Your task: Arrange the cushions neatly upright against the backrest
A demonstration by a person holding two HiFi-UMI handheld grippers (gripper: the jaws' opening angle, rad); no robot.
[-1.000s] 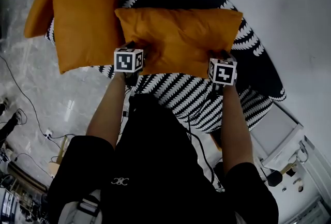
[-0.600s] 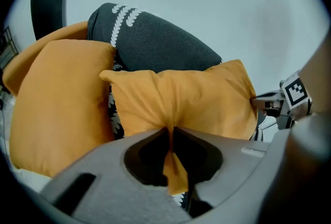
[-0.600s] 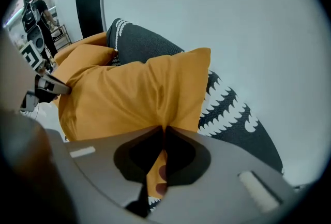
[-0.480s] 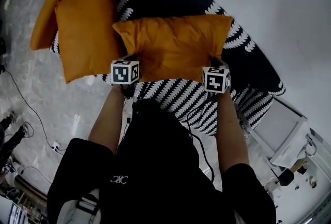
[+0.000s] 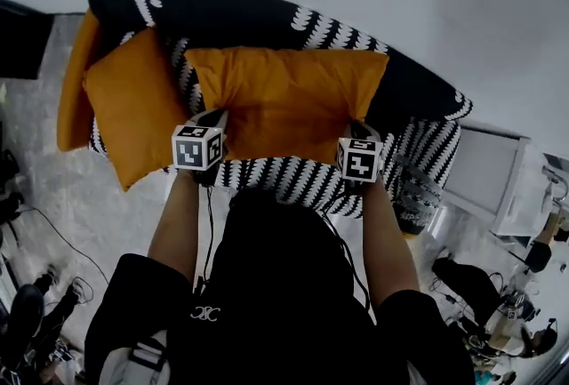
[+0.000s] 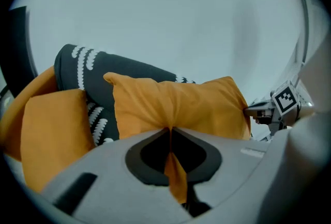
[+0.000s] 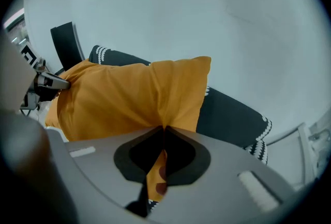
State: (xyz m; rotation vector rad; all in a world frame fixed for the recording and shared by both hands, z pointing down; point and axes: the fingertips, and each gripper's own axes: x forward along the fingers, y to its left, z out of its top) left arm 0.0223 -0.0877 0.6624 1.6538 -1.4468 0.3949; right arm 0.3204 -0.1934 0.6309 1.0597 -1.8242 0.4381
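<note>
— How are the arms set?
— Both are stretched forward, side by side and well apart: the left forearm (image 5: 176, 223) and the right forearm (image 5: 380, 232) run almost parallel.
— And the grippers?
— The left gripper (image 5: 216, 118) has its jaws pressed together on a fold of the orange cushion (image 5: 284, 99), near its lower left corner. The right gripper (image 5: 356, 130) pinches the fabric the same way near the lower right corner. Both point forward and down.
</note>
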